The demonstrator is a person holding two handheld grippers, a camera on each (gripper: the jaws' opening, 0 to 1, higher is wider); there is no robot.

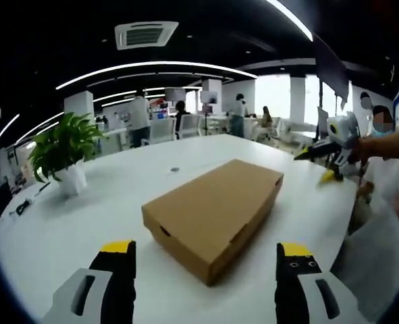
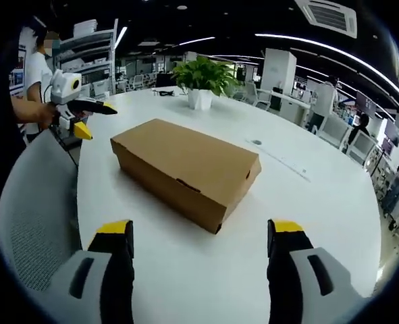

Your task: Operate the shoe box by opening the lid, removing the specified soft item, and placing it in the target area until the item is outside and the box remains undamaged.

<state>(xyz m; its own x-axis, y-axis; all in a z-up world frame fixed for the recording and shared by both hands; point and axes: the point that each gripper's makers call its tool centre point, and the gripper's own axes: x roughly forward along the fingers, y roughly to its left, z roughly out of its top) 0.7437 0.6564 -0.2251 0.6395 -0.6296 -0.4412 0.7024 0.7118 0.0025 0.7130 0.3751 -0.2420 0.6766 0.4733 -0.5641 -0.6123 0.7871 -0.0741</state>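
Brown cardboard shoe box (image 1: 216, 212) lies closed on the white round table (image 1: 84, 223), its lid down. Both the left gripper (image 1: 206, 260) and the right gripper (image 2: 199, 236) hover near it with jaws spread wide, touching nothing. Behind the box stands a potted plant (image 2: 202, 81).

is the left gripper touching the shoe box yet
Apart. In the left gripper view, bare white table shows between the left gripper and the closed cardboard shoe box.
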